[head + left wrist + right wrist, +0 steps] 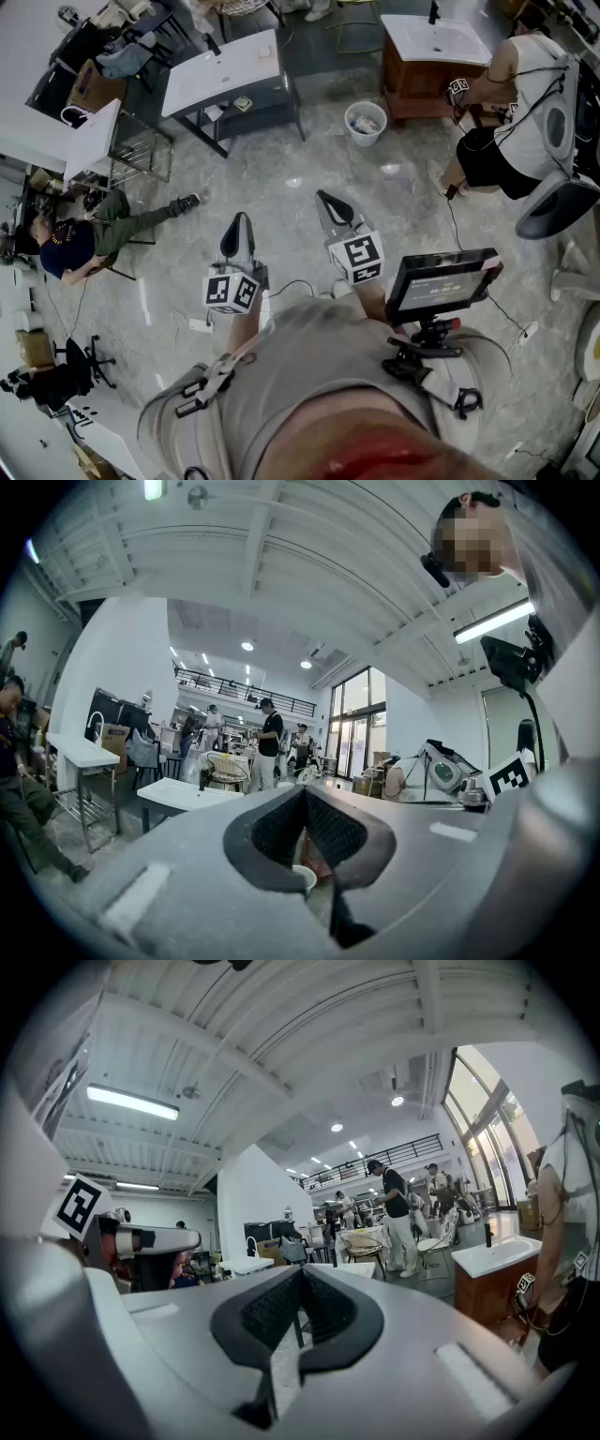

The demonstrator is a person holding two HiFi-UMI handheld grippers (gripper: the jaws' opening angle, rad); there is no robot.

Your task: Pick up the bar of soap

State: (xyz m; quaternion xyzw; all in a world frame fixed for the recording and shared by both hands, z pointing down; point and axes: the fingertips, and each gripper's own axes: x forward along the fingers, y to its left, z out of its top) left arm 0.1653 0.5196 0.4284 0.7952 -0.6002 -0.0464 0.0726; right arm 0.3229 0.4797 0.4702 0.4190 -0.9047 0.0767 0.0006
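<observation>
**Two claws shut, soap not made out**

The head view alone looks down on both tools. The left gripper (pixel 240 219) and the right gripper (pixel 324 197) are held side by side over the grey marbled floor (pixel 281 187), and each carries one black-and-white marker cube (two in all). Only here is the round white bucket (pixel 365 123) seen whole. This view also shows two basins, a white washbasin on a black metal frame (pixel 222 70) and a white washbasin on a brown wooden cabinet (pixel 436 39). Two people show here as well: a seated person in dark clothes (pixel 73 246) at the left and a person in a white top (pixel 520 127) at the right.

The gripper views add the white beamed ceiling (pixel 281 564) and a standing person in black (pixel 270 747). In its own view the left gripper (pixel 303 791) has its black ribbed pads meeting at the tips, with nothing between them. The right gripper (pixel 301 1271) is likewise closed on nothing. The bar of soap cannot be picked out in any view
</observation>
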